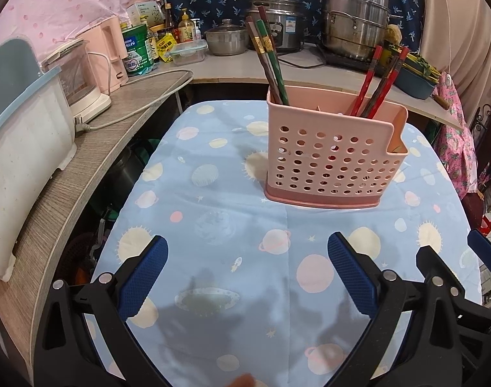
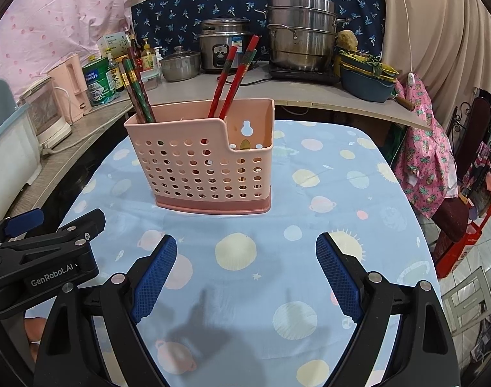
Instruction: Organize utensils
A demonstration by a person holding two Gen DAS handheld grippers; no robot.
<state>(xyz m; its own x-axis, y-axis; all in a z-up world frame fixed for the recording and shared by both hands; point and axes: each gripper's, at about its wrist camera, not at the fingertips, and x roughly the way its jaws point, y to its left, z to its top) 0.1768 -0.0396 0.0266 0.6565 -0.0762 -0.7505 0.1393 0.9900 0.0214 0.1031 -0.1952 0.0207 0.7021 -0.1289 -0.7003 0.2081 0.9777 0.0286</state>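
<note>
Both grippers hover side by side, tilted down over the planet-print tablecloth (image 1: 232, 193): left gripper (image 1: 247, 271) and right gripper (image 2: 245, 272) each with blue pads spread wide, nothing between them. Left unit's black body reads "GenRobot.AI" (seen from the right wrist view). Pink perforated utensil holder (image 2: 200, 174) stands upright mid-table ahead of both; green and brown chopsticks (image 1: 269, 64) in its left end, red chopsticks (image 2: 234, 77) right of centre.

Only "GenRobot.AI" readable, in white on the black body of the left gripper (image 2: 57, 225); tin and bottle labels too blurred.
</note>
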